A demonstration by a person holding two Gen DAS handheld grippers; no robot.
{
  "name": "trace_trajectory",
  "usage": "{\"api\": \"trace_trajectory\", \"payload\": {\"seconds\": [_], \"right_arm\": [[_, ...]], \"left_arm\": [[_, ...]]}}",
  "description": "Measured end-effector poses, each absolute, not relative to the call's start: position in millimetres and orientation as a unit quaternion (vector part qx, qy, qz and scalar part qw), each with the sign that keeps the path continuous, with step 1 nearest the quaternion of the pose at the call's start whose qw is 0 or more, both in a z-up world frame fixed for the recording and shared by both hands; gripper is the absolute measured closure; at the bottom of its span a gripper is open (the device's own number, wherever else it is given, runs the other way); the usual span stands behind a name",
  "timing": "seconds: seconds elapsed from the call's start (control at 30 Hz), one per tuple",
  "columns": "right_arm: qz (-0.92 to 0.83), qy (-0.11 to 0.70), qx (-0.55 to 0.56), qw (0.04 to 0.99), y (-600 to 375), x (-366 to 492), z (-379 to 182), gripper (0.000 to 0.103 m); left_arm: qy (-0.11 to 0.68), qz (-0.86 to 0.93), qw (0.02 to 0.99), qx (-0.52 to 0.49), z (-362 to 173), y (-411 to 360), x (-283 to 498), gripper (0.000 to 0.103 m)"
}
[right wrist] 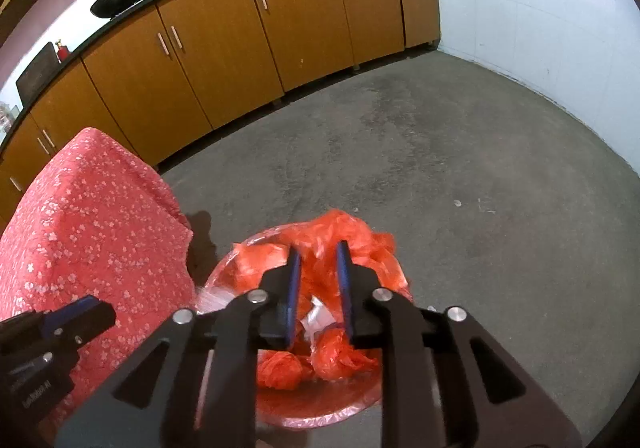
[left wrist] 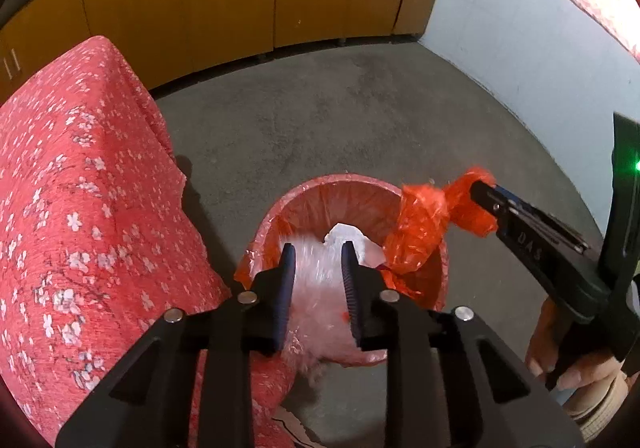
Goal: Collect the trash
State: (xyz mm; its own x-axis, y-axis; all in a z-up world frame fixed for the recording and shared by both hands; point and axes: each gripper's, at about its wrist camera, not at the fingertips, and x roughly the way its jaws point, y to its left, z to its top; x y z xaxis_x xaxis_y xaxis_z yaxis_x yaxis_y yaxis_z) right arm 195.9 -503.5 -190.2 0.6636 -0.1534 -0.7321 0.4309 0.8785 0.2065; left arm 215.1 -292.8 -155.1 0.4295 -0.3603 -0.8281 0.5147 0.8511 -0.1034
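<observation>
A round red trash bin lined with an orange plastic bag stands on the floor beside the table. My left gripper is shut on the pale translucent near edge of the bag, stretched between its fingers. My right gripper is shut on a bunched part of the orange bag; in the left wrist view its tip pinches the bag's right side, lifted above the rim. White crumpled trash lies inside the bin and also shows in the right wrist view.
A table under a red floral cloth stands just left of the bin. Orange-brown kitchen cabinets run along the far wall, with woks on the counter. Grey concrete floor lies beyond; a white wall is at right.
</observation>
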Motion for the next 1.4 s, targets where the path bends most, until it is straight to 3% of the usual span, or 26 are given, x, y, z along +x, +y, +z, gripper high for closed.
{"api": "trace_trajectory", "payload": {"seconds": [0.2,0.37,0.57,0.63,0.7,0.83,0.93,1.1,1.4], "right_arm": [[-0.156,0.370,0.181,0.898,-496,192,-185,0.071],[-0.158,0.357,0.167,0.905,-488,184,-171,0.059],[-0.159,0.317,0.144,0.924,-467,160,-134,0.029],[-0.160,0.293,0.127,0.934,-455,147,-116,0.012],[-0.165,0.270,0.111,0.942,-443,133,-97,0.004],[-0.176,0.236,0.092,0.951,-417,106,-61,0.004],[-0.185,0.221,0.089,0.953,-399,88,-39,0.004],[-0.175,0.205,0.069,0.960,-359,58,-12,0.004],[-0.153,0.157,0.006,0.976,-284,5,8,0.004]], "left_arm": [[0.460,-0.244,0.852,0.062,-148,-275,218,0.078],[0.436,-0.227,0.869,0.050,-134,-256,215,0.070],[0.387,-0.209,0.897,0.048,-103,-227,193,0.055],[0.367,-0.209,0.905,0.045,-90,-216,183,0.046],[0.342,-0.206,0.916,0.045,-75,-202,170,0.036],[0.292,-0.195,0.935,0.036,-47,-173,140,0.014],[0.261,-0.175,0.949,0.022,-31,-144,115,0.008],[0.219,-0.133,0.967,0.002,-9,-95,80,0.002],[0.195,-0.076,0.978,-0.019,4,-36,38,0.002]]}}
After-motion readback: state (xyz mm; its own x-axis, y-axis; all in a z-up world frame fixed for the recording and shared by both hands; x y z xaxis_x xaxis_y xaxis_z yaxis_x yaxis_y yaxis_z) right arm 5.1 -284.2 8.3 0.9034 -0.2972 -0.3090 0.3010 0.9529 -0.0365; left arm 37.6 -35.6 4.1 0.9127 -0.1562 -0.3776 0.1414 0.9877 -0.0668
